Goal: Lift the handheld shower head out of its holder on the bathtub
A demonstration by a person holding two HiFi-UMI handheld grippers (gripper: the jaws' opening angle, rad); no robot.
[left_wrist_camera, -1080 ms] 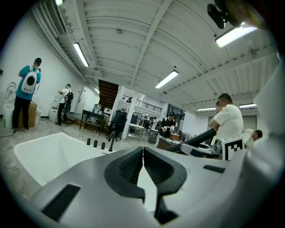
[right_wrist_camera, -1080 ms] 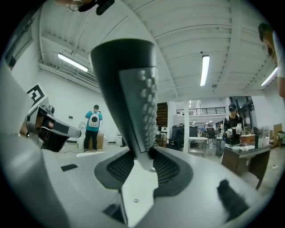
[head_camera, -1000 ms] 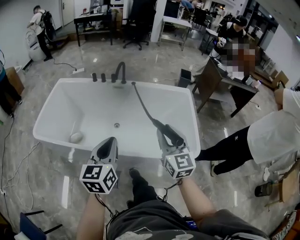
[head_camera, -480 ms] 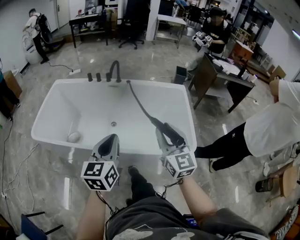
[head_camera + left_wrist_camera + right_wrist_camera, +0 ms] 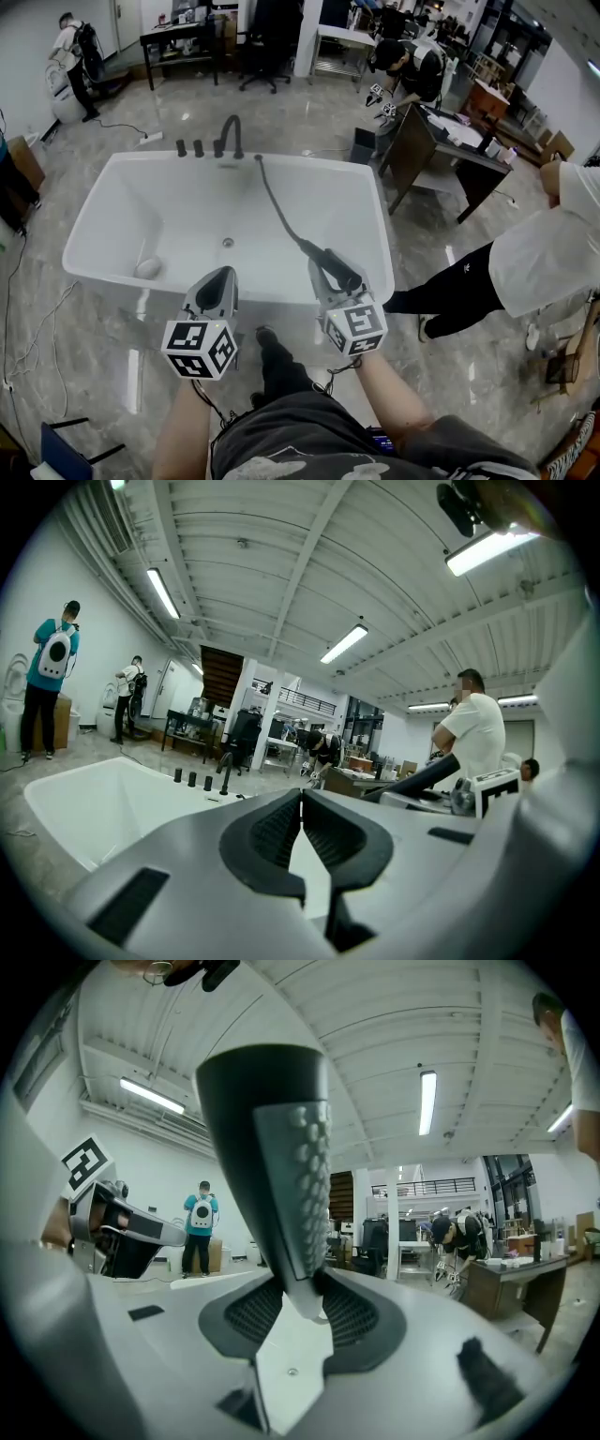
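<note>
Left gripper (image 5: 222, 278) hangs at six o'clock of the white bathtub (image 5: 122, 211), over its near rim, jaws pressed together on nothing. At five o'clock, right gripper (image 5: 325, 272) clamps the black shower head (image 5: 343, 273) above that same rim. The hose (image 5: 278, 204) trails away to twelve o'clock, meeting the far rim just right of the faucet (image 5: 232, 137).
</note>
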